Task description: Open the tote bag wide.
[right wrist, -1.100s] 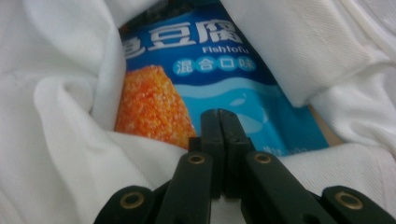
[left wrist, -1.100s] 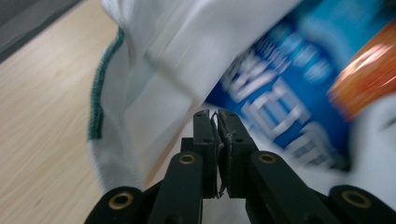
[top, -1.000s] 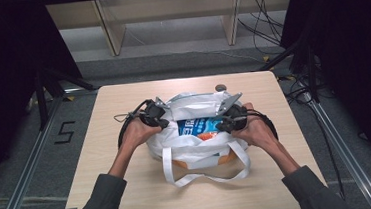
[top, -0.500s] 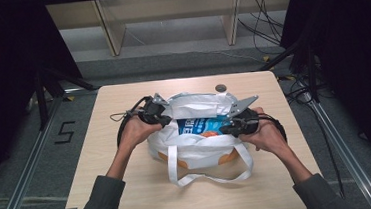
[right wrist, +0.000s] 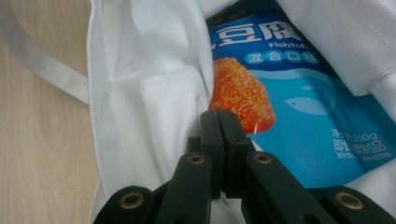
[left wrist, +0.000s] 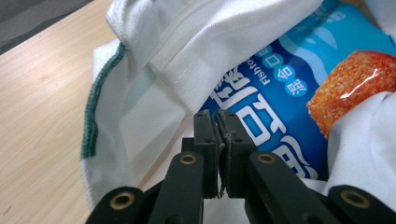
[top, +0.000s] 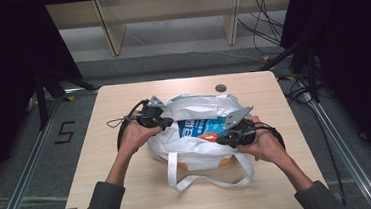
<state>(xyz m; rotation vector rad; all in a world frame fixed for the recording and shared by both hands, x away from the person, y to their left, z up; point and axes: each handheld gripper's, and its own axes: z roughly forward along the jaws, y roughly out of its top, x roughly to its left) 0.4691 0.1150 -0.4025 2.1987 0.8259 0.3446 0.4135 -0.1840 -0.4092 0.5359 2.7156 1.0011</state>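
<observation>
A white cloth bag (top: 197,152) lies on the wooden table (top: 105,191) with its mouth spread open. Inside it lies a blue snack packet (top: 195,128) printed with an orange piece. My left gripper (top: 167,122) is at the bag's left rim, and its jaws are shut on the bag's thin cloth (left wrist: 140,107) in front of the packet (left wrist: 271,93). My right gripper (top: 221,141) is at the near right rim, shut where the cloth edge (right wrist: 140,93) meets the packet (right wrist: 303,93). The jaw tips of my left gripper (left wrist: 215,114) and right gripper (right wrist: 218,113) are pressed together.
The bag's long handle loop (top: 209,182) trails towards the table's near edge. A small dark round disc (top: 221,88) sits near the far edge. Wooden shelf legs (top: 110,32) stand on the floor beyond the table, and cables (top: 268,33) run at the right.
My right gripper has drawn the bag's near right rim towards the person and the mouth has widened, so more of the blue packet shows. The left gripper has barely moved.
</observation>
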